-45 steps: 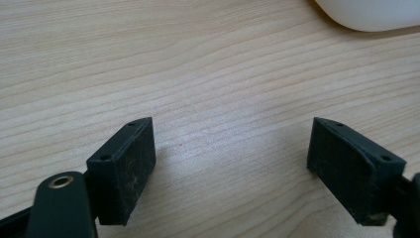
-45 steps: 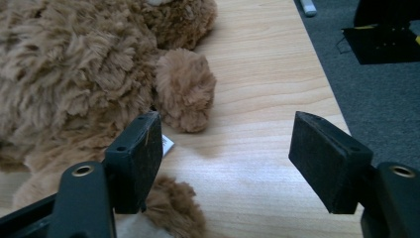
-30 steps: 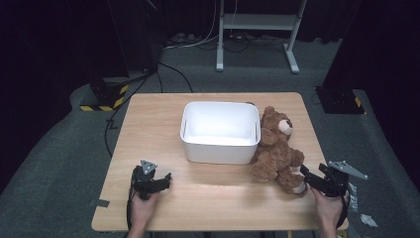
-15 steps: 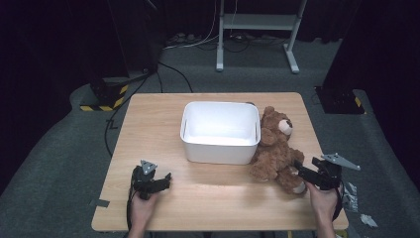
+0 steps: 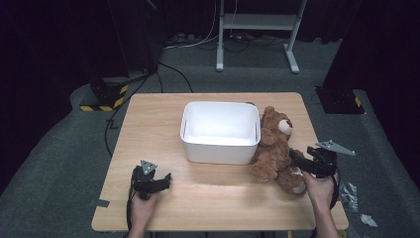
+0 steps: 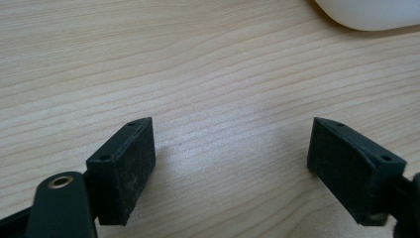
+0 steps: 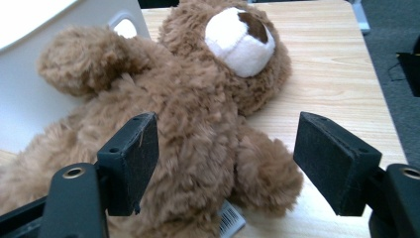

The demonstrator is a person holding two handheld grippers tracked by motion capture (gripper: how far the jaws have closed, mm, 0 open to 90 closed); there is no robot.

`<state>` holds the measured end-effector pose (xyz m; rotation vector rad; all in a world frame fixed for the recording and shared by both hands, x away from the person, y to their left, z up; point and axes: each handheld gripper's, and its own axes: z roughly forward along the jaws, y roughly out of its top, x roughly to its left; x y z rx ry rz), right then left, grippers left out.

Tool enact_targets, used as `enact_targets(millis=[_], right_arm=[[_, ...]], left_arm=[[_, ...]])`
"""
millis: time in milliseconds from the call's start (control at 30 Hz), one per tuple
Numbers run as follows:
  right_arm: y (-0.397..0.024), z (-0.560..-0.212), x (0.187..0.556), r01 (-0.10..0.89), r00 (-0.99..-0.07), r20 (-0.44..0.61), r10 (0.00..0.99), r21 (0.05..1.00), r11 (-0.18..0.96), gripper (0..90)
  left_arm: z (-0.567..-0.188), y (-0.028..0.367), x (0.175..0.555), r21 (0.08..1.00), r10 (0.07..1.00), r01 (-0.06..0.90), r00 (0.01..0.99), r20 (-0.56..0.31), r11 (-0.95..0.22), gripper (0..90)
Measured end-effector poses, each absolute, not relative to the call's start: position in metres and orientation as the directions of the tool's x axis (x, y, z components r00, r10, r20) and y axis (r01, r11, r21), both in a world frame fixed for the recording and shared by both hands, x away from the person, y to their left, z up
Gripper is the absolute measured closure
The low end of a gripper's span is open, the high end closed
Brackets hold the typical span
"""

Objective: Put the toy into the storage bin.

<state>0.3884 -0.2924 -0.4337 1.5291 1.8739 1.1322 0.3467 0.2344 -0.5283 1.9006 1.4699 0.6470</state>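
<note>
A brown teddy bear (image 5: 274, 148) lies on its back on the wooden table (image 5: 148, 119), pressed against the right wall of a white plastic bin (image 5: 220, 131). My right gripper (image 5: 297, 159) hovers open at the bear's right side, close above its arm. In the right gripper view the bear (image 7: 198, 129) lies beyond and below the spread jaws, its white muzzle at the top, the bin (image 7: 29, 59) at the left. My left gripper (image 5: 166, 178) rests open on the table near the front left. In the left gripper view its jaws stand wide over bare wood (image 6: 223, 99).
The bin (image 6: 369, 12) shows at the top right corner of the left gripper view. A label tag (image 7: 229, 220) sticks out under the bear. Cables, a yellow-black striped block (image 5: 101, 101) and a metal stand (image 5: 257, 29) lie on the dark floor behind the table.
My right gripper has moved left and upward, from the table's right edge toward the bear's side. The left gripper has stayed still.
</note>
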Motion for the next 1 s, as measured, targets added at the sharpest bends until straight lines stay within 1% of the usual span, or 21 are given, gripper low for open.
enact_targets(millis=[333,467,667,900,1000], right_arm=[[-0.285,-0.429,0.41,0.599,-0.272,0.164,0.948,0.8,0.034,24.0],[-0.282,-0.429,0.418,0.621,-0.265,0.191,0.945,0.784,0.016,23.5],[-0.277,-0.427,0.427,0.62,-0.251,0.208,0.945,0.785,-0.009,22.9],[-0.27,-0.42,0.437,0.614,-0.256,0.179,0.95,0.789,0.017,22.5],[-0.269,-0.42,0.441,0.619,-0.258,0.185,0.948,0.785,0.016,22.6]], left_arm=[[-0.528,0.234,0.347,0.74,0.968,0.652,0.252,-0.003,-0.167,18.7],[-0.528,0.234,0.347,0.74,0.968,0.652,0.252,-0.003,-0.167,18.7],[-0.528,0.234,0.347,0.74,0.968,0.652,0.251,-0.004,-0.167,18.6],[-0.528,0.234,0.347,0.74,0.968,0.652,0.251,-0.004,-0.166,18.6],[-0.528,0.234,0.347,0.74,0.968,0.652,0.25,-0.005,-0.165,18.7]])
